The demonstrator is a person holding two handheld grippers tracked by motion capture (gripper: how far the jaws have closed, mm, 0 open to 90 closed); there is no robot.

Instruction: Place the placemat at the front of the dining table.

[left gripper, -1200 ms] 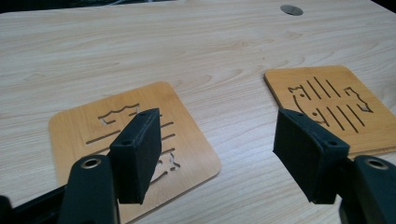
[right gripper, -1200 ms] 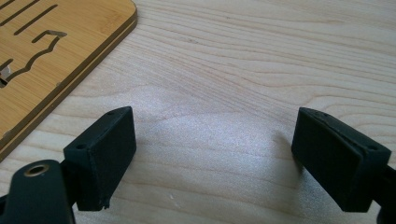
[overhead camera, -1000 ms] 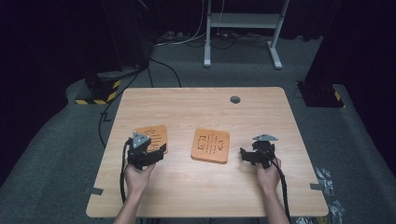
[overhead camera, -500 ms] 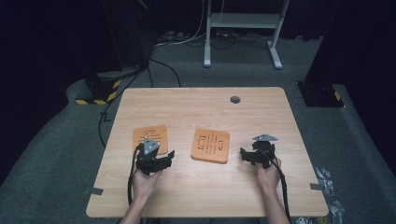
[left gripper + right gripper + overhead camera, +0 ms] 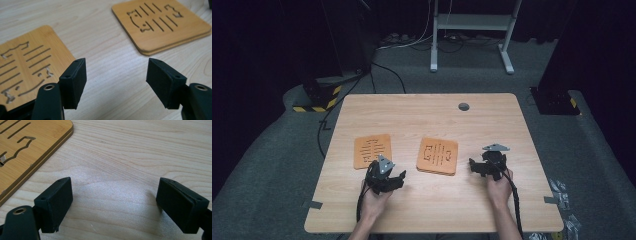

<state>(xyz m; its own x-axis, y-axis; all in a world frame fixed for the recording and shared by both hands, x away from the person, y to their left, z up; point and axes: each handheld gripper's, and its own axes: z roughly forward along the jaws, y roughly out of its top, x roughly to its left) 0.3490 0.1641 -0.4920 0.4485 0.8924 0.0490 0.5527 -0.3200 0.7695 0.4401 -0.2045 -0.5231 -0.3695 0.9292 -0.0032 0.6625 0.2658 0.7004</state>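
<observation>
Both jaws wide, empty. Left gripper (image 5: pixel 398 179) sits at 5 o'clock of the left mat (image 5: pixel 372 150); right gripper (image 5: pixel 475 166) at 3 o'clock of the stacked mats (image 5: pixel 437 156). Likely between steps; next needs an edge grip

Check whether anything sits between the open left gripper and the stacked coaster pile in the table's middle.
Nothing visible does. Bare wood lies between the left gripper and the coaster pile. The single coaster lies off to the side, beyond one jaw.
</observation>
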